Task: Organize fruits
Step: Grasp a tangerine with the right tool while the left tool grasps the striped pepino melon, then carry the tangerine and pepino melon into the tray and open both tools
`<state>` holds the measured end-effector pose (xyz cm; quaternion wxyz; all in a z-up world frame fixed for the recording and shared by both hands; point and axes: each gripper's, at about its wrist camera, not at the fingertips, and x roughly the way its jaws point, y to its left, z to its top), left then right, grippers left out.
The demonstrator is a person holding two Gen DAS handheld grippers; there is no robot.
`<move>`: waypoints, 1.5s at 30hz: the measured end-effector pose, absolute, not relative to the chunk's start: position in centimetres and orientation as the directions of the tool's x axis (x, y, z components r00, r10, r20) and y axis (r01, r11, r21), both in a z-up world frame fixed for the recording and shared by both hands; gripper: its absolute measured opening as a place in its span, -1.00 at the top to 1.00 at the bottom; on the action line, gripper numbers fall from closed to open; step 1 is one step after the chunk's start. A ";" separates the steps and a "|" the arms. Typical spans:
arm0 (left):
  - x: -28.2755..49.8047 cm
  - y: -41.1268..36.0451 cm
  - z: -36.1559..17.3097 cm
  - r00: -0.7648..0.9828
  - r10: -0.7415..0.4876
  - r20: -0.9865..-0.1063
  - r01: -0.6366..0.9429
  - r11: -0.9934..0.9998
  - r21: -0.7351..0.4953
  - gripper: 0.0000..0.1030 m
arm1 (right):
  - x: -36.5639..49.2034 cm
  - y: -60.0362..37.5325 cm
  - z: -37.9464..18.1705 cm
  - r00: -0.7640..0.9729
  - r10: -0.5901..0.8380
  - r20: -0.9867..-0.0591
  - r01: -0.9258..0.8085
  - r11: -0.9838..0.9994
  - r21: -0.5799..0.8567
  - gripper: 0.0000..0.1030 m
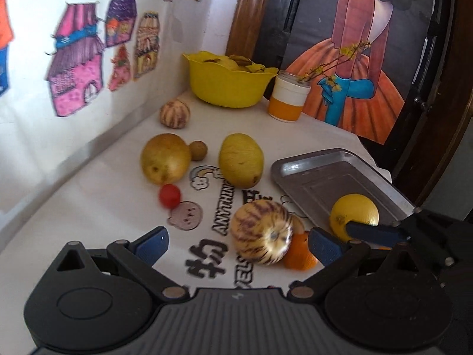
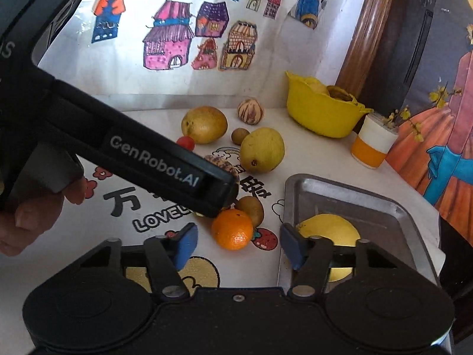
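Observation:
Fruits lie on a white printed tablecloth. My left gripper (image 1: pixel 236 247) is open; a striped melon (image 1: pixel 261 232) sits just ahead between its fingers, untouched, with an orange (image 1: pixel 300 254) beside it. A lemon (image 1: pixel 354 214) lies in the metal tray (image 1: pixel 313 171). Two yellow pears (image 1: pixel 165 158) (image 1: pixel 241 159), a small brown fruit (image 1: pixel 198 150), a red tomato (image 1: pixel 170 195) and a second striped melon (image 1: pixel 175 113) lie farther off. My right gripper (image 2: pixel 238 245) is open and empty over the orange (image 2: pixel 232 229), with the lemon (image 2: pixel 328 230) and tray (image 2: pixel 384 204) to its right.
A yellow bowl (image 1: pixel 227 84) holding fruit stands at the back by an orange-and-white cup (image 1: pixel 288 99) with twigs. A wall with drawings runs along the left. A painting leans at the back right. The left gripper's body (image 2: pixel 133 153) crosses the right wrist view.

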<state>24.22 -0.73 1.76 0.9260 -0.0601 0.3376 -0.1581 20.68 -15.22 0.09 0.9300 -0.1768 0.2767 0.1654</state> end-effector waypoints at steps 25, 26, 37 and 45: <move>26.5 -0.1 -0.3 0.654 -0.480 -0.585 0.300 0.874 -0.382 -0.19 | 21.8 -15.6 -0.7 0.783 0.241 -0.573 -0.389 0.909 -0.148 0.32; 26.6 0.0 -0.4 0.650 -0.489 -0.581 0.302 0.868 -0.394 -0.12 | 21.7 -15.6 -0.8 0.784 0.242 -0.572 -0.389 0.909 -0.148 0.33; 24.2 -0.3 0.2 0.680 -0.434 -0.591 0.284 0.899 -0.333 -0.08 | 19.3 -16.2 -0.6 0.772 0.289 -0.567 -0.416 0.903 -0.107 0.34; 20.8 -0.3 0.8 0.686 -0.423 -0.592 0.278 0.904 -0.325 -0.08 | 14.7 -18.1 0.3 0.802 0.294 -0.520 -0.369 0.928 -0.044 0.34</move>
